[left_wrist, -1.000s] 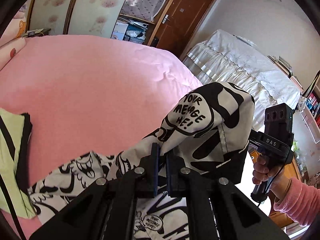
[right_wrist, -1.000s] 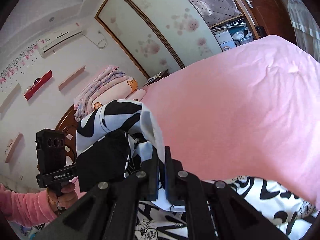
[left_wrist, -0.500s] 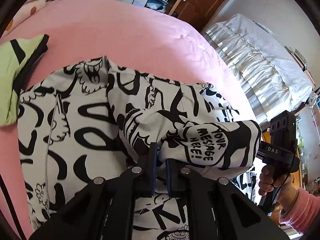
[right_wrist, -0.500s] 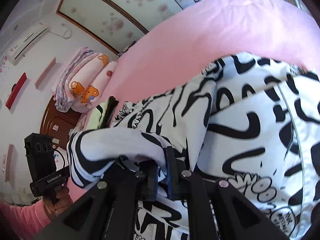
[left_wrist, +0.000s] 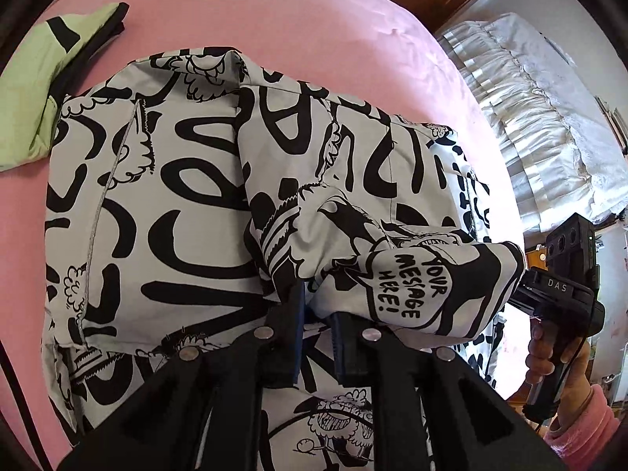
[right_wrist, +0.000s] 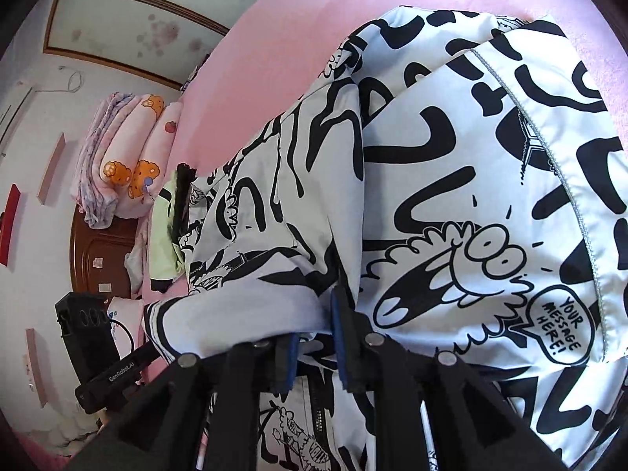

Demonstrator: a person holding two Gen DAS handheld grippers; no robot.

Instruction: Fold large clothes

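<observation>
Garment: the black-and-white printed jacket point(left_wrist: 165, 204) lay folded on the pink bed point(left_wrist: 274, 11), straight ahead of and under both tools.
Left gripper point(left_wrist: 317, 327): jaws were opening, a fold of the jacket between them; the pads looked slack on the cloth, though the fold hid the tips.
Right gripper point(right_wrist: 314, 333): jaws were likewise opening, the jacket's edge draped over and between them; the left finger point(right_wrist: 288, 357) was mostly buried.
Beyond the left tool, to its left: a light-green garment point(left_wrist: 35, 78) with black trim, just beside the jacket.
Right of the left tool: the person's hand point(left_wrist: 549, 357) in a pink sleeve point(left_wrist: 585, 428), gripping the other handle.
Far right: a white frilled cover point(left_wrist: 541, 117).
Left of the right tool: stacked bedding point(right_wrist: 125, 157) with bear prints, against a wooden headboard point(right_wrist: 94, 251).
Hard to make out: the jacket's sleeves and lower hem, cut off by the tools.
</observation>
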